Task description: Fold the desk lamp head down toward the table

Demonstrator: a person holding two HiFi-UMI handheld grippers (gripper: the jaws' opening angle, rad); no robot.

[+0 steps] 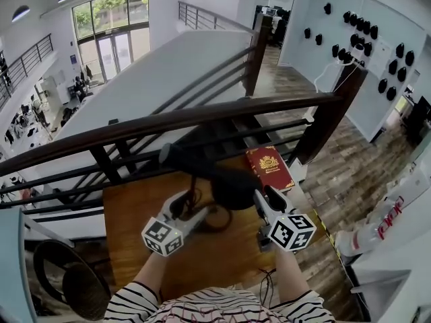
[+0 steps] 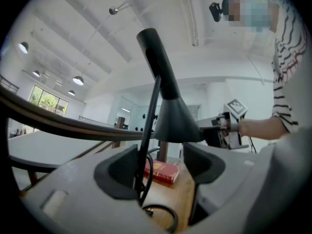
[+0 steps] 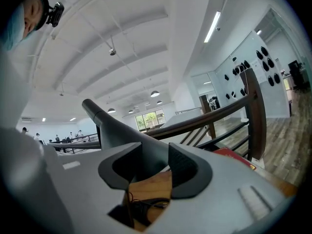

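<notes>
Right gripper (image 1: 264, 198) grips the lamp head (image 1: 232, 184) at frame centre, above the wooden table (image 1: 135, 241). Left gripper (image 1: 183, 204) gapes wide around the lamp's thin stem (image 2: 148, 130), its pads not pressing. A red book (image 1: 269, 168) lies just to the right.

The black desk lamp (image 1: 230, 182) stands on the wooden counter (image 1: 131, 224), its cone-shaped head (image 2: 178, 123) opening downward, thin stem (image 2: 148, 140) near upright, black cord (image 2: 165, 212) looped at its foot
</notes>
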